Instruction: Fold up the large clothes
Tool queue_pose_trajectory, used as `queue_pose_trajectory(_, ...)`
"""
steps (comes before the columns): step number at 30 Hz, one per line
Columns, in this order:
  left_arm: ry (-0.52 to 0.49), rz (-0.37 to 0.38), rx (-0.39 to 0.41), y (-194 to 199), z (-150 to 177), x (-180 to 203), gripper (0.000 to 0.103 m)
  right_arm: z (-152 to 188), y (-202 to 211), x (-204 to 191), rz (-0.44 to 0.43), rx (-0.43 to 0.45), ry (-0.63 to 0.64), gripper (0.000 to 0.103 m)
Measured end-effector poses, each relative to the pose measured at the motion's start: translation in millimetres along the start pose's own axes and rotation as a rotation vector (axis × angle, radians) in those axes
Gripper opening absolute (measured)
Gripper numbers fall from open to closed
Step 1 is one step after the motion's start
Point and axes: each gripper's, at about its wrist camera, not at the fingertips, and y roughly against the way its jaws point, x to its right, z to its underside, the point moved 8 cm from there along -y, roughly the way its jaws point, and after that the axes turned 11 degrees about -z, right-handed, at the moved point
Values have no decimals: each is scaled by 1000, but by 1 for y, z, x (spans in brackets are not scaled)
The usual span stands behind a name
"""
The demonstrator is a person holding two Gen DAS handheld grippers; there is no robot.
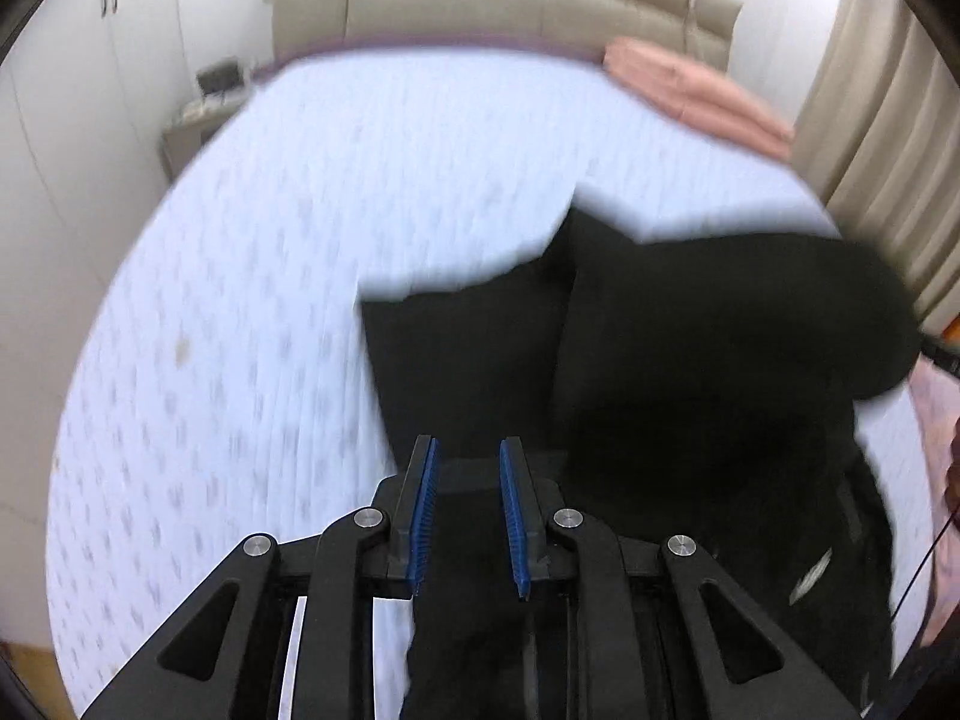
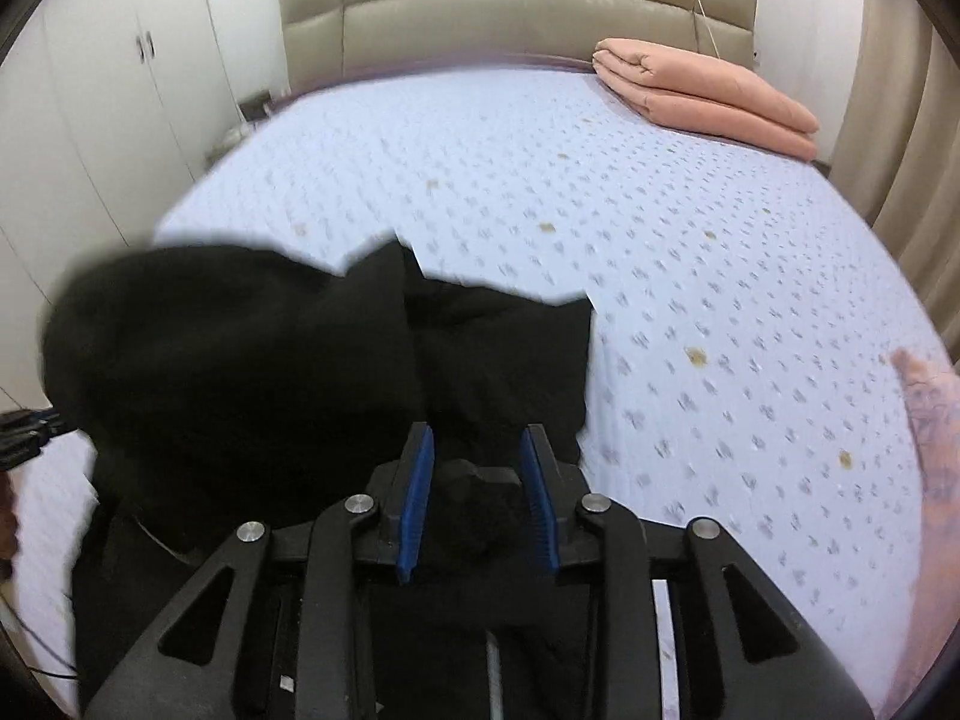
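Left gripper [image 1: 469,459] points steeply down, blue pads [image 1: 425,516] parted a little, a clear gap showing between them with nothing pinched there. Its black linkage arms fan out toward 7 and 5 o'clock of the left wrist view. Right gripper [image 2: 477,450] tilts down much the same, pads [image 2: 415,504] standing wider apart; a dark lump sits low between the jaws, but the pads do not press on it. In the right wrist view the left gripper's tip pokes in at 9 o'clock, blurred. At 3 to 4 o'clock of that view there is a blurred pink shape at the edge; too smeared to tell whether it is a hand.
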Motion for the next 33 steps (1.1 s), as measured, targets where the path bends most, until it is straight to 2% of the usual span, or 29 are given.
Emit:
queue_pose_trajectory(2,0,44,36,7,-31,15,22,-30,-5,-13,-57,16,-16,48)
queue_pose_trajectory(5,-20,86,75,5,-86,49,22,-68,-30,-48,-123,16,-14,49)
queue_pose_trajectory(6,-18,100,70,2,-93,65,22,-74,-37,-58,-134,6,-12,49)
queue_pose_trajectory(8,7,186,32,-16,-113,88,22,-85,-68,-77,-179,-56,-22,49)
queue_pose_trajectory(10,12,233,-18,-29,-116,102,22,-74,-94,-104,-224,-131,-38,49)
queue_pose_trajectory(11,9,239,-39,-30,-110,107,22,-66,-106,-108,-240,-179,-51,48)
queue_pose_trajectory(14,-17,259,-93,-31,-78,115,22,-35,-99,-114,-281,-240,-61,48)
queue_pose_trajectory(17,-39,268,-145,-23,-20,114,22,10,-73,-117,-299,-264,-2,50)
queue_pose_trajectory(20,-21,226,-235,-39,41,112,22,48,-76,-107,-275,-326,37,50)
queue_pose_trajectory(23,50,216,-277,-65,76,110,22,99,-101,-101,-226,-400,90,49)
queue_pose_trajectory(25,57,199,-247,-74,87,112,22,115,-118,-94,-205,-392,95,48)
queue_pose_trajectory(27,57,182,-230,-73,90,114,22,121,-126,-84,-220,-377,33,48)
queue_pose_trajectory(33,40,209,-218,-44,69,111,22,100,-95,-76,-282,-350,-38,48)
